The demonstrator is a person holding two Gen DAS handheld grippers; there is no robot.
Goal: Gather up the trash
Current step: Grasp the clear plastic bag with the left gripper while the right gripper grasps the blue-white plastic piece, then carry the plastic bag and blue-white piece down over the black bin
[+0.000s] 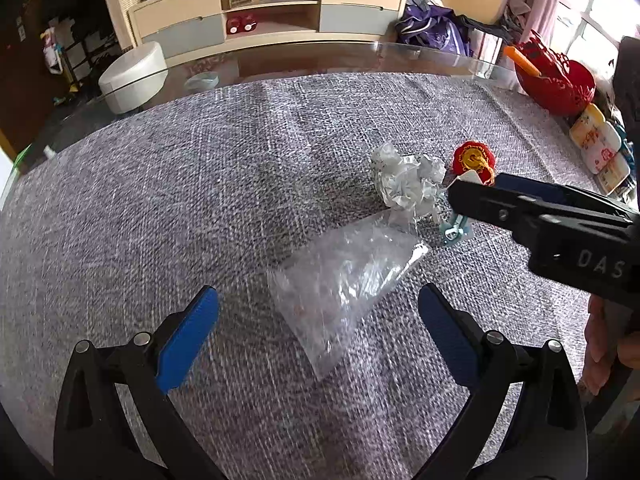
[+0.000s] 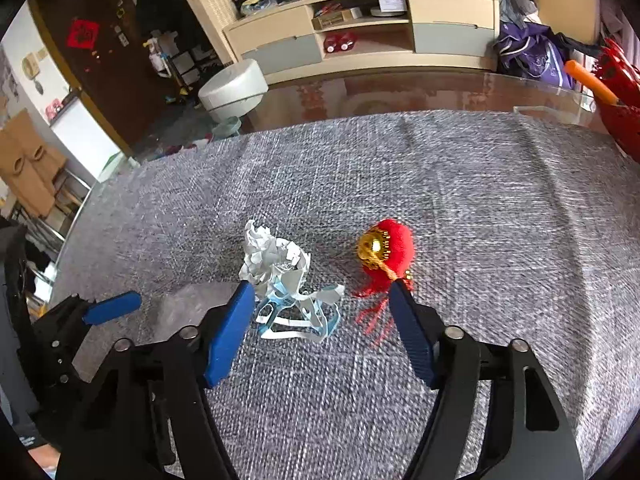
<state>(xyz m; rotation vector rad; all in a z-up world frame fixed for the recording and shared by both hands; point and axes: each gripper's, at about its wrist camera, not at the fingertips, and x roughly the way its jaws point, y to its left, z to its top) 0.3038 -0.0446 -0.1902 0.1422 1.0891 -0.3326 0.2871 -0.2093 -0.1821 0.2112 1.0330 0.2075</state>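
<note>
On the grey cloth (image 1: 160,200) lies a clear plastic bag (image 1: 344,280), right between the wide-apart blue pads of my left gripper (image 1: 318,292), which is open and not touching it. Beyond the bag sit a crumpled white paper ball (image 1: 404,180) and a red ornament with a gold cap (image 1: 474,160). My right gripper (image 2: 320,288) is open and hangs over a light-blue face mask (image 2: 296,312) with loose straps. The mask lies between its jaws, and neither pad presses on it. The paper ball (image 2: 268,256) sits just past the mask, and the ornament (image 2: 384,252) is by the right pad.
A red basket (image 1: 556,80) with an orange stick stands at the far right, with yellow-and-white packs (image 1: 600,148) beside it. The cloth ends on a glass table (image 1: 360,60). A hand (image 1: 600,340) holds the right gripper. Behind are a white stool (image 2: 234,88) and a cabinet (image 2: 360,28).
</note>
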